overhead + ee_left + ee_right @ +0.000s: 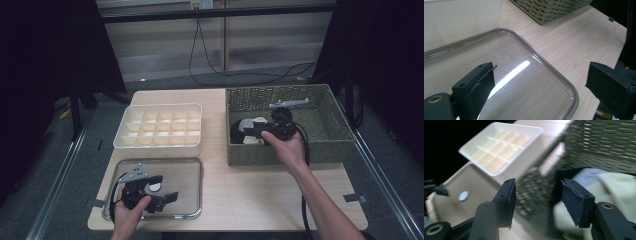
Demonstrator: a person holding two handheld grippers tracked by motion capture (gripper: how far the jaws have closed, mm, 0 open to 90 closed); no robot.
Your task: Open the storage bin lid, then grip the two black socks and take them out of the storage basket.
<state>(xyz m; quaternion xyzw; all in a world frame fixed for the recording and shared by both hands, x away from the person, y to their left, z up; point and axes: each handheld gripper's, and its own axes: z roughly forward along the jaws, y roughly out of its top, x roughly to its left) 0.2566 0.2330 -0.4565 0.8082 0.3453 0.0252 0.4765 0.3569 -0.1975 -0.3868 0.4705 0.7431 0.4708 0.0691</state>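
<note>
At the left, the left gripper (161, 189) hovers over the clear tray (196, 192) at the table's (250, 190) near edge, jaws spread wide with nothing between them; a small white disc (156, 187) lies on the tray beside it. Behind the tray stands the cream divided box (159, 125). At the right, the right gripper (244, 129) sits inside the woven basket (285, 150) at its left end, jaws released and parted, gripping nothing, just above the folded black, white and pale yellow cloths (250, 135) lying there.
</note>
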